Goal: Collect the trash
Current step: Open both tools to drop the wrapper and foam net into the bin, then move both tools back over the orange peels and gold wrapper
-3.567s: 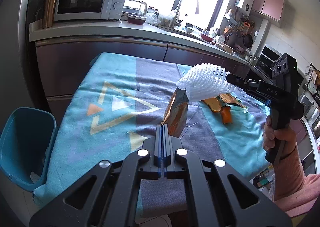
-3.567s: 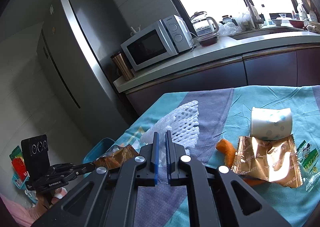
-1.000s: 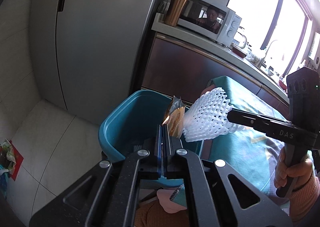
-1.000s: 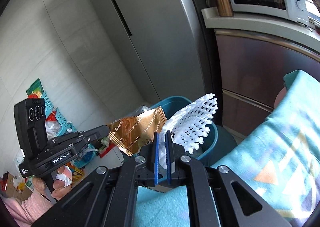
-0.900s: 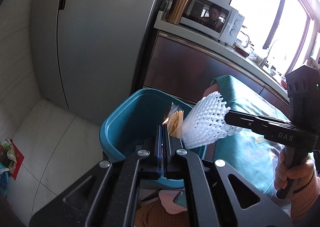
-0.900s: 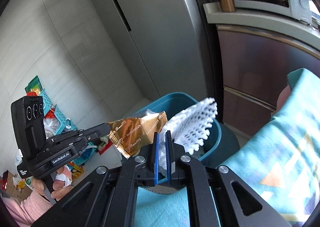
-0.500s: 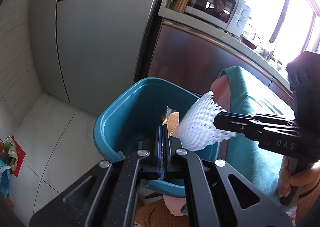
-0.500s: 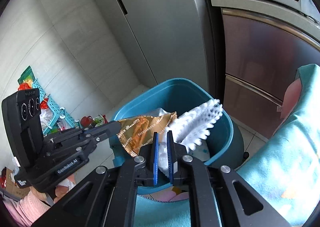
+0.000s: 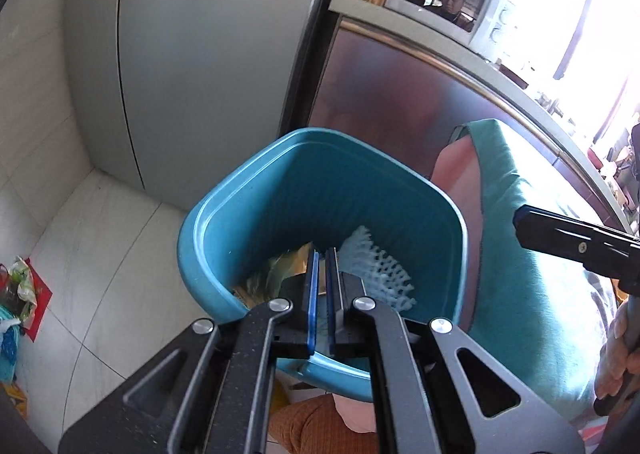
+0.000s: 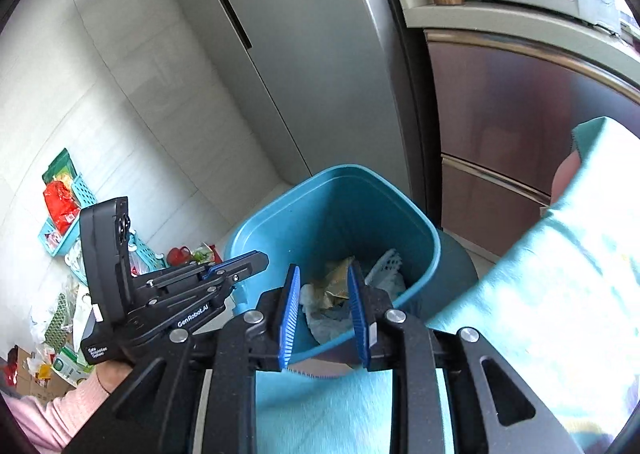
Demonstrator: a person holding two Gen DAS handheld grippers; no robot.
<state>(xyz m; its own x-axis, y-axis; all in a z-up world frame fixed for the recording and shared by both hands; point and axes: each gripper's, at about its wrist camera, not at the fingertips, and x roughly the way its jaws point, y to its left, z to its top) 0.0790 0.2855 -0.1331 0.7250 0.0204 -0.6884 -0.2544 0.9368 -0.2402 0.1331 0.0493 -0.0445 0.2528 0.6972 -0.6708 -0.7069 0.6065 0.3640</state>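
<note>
bin: teal trash bin on the floor beside the fridge
left gripper: over the bin's 6 o'clock rim, fingers a narrow slit apart, nothing in them
right gripper: fingers spread wide, nothing between them
gold wrapper: lying in the bin
white foam net: in the bin too, at the wrapper's 3 o'clock
tablecloth: teal, at the bin's 3 o'clock

Matte black two-finger rigs, pink sleeves

Both the left gripper and right gripper have blue ridged pads, silver screw heads and triangular cutouts. White "GenRobot.AI" lettering shows on one body. Bare skin at the wrist.
</note>
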